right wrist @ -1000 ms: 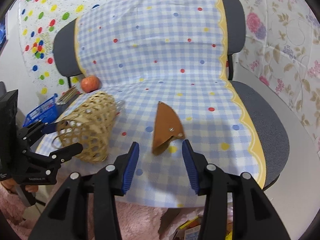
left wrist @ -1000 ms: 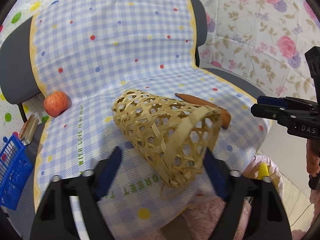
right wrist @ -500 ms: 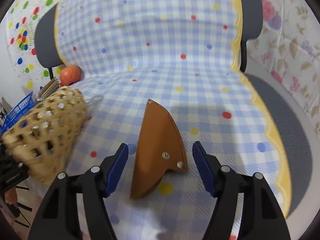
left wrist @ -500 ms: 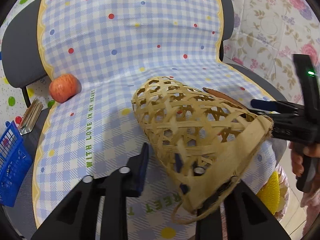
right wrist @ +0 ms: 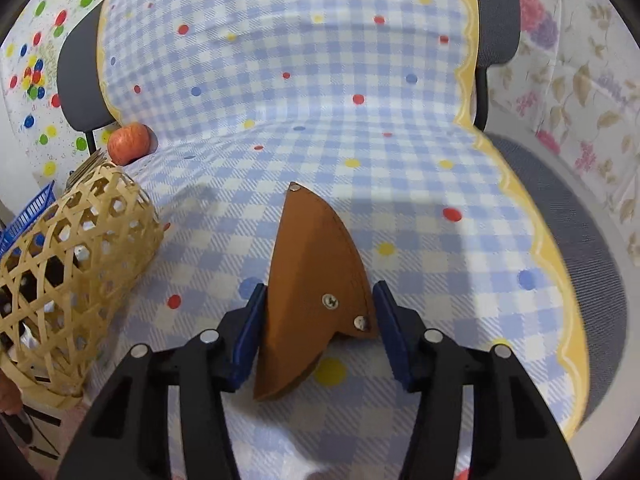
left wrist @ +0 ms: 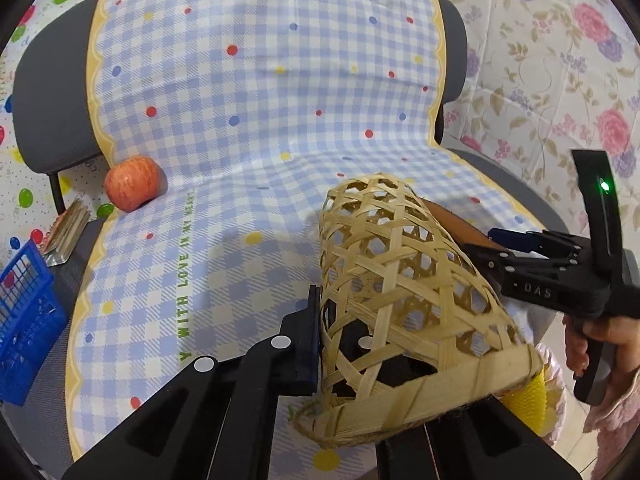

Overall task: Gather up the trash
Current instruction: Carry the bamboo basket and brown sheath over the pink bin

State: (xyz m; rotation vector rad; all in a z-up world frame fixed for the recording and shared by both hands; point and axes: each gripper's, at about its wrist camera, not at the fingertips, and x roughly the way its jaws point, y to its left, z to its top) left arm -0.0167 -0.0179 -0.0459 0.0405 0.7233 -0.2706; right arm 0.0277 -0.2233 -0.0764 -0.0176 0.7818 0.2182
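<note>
Basket (left wrist: 404, 292) wall is pinched by left tongs (left wrist: 326, 344); right tongs (right wrist: 316, 322), just closing, bracket the flap (right wrist: 312, 280), barely touching; a firmer squeeze is needed next

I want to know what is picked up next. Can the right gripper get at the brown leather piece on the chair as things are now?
Probably yes. The right gripper already has its fingers on either side of the brown leather piece, and they have just been closing. Nothing lies between; the basket stands apart to the left.
</note>
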